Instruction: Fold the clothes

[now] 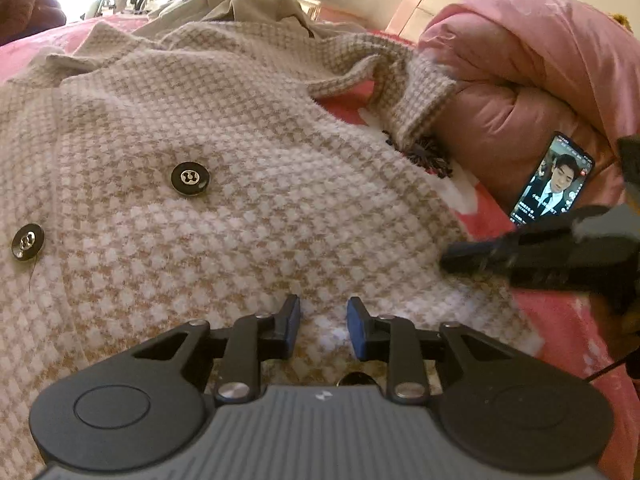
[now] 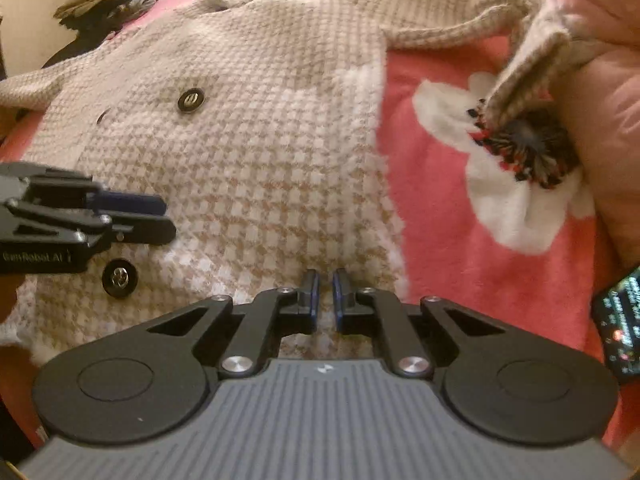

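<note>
A: Where's the coat?

B: The houndstooth coat (image 2: pixel 248 128) lies front-up on the pink floral blanket (image 2: pixel 460 248), black buttons (image 1: pixel 190 178) showing. One sleeve (image 2: pixel 516 60) trails off toward the pink quilt (image 1: pixel 540 64), its cuff near the flower print.

A: And the grippers?

B: Both hover low over the hem end. The left gripper (image 1: pixel 323 326) has its fingers spread with a clear gap, holding nothing. The right gripper (image 2: pixel 326 300) has its fingers nearly together; a sliver shows between them, and I don't think any cloth is caught, though the view is soft there.

A: Risks?

B: The thick weave could slip from a shallow pinch, or only the top layer lifts and the fold goes crooked. That loose sleeve may drag or bunch. The phone (image 1: pixel 554 180) propped against the quilt could get knocked by swinging cloth.
</note>
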Tool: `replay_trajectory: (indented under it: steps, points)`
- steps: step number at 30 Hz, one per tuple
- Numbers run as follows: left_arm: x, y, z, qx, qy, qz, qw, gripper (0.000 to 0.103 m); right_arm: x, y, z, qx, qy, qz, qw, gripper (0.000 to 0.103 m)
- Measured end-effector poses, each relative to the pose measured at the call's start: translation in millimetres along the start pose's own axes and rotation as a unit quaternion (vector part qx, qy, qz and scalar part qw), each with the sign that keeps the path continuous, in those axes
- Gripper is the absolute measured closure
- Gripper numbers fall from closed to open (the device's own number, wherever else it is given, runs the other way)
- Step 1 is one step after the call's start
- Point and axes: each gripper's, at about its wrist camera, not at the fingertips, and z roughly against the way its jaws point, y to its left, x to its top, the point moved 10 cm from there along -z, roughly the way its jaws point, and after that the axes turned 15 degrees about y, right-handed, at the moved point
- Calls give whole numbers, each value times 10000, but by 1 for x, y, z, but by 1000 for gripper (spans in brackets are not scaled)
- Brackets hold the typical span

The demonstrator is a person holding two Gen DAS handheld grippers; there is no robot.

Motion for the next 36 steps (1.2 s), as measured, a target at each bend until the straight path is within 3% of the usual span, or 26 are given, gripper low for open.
replay_trajectory:
  steps: [5, 7, 12, 15, 18, 23, 26, 30, 36]
  points:
    - [0, -5, -3, 211, 214, -170, 9994, 76, 36, -9, 22, 33, -635, -90, 9979, 95]
    - [-1, -5, -3, 239, 215, -82, 9994, 76, 52, -12, 15, 237, -792, -175, 9964, 95]
    - [-2, -3, -2, 279, 227, 125, 9993, 76, 59, -41, -25, 432, -418, -742, 9954, 98]
    - [-3, -4, -2, 317, 244, 137, 9991, 76, 75, -36, 3, 524, -845, -923, 9908, 95]
    - [-3, -4, -2, 321, 235, 167, 9991, 76, 89, -26, 5, 541, -907, -779, 9914, 95]
    - [-6, -2, -3, 282, 195, 220, 9992, 76, 100, -39, -49, 247, -564, -775, 9951, 97]
    - [-6, -2, -2, 248, 182, 264, 9992, 76, 108, -47, -34, 381, -723, -1157, 9899, 94]
    - [-4, -2, 1, 191, 200, 283, 9992, 76, 107, -40, -14, 653, -891, -1181, 9868, 94]
    - [7, -3, 18, 232, -25, 207, 9995, 76, 121, -32, -31, 873, -753, -1105, 9872, 94]
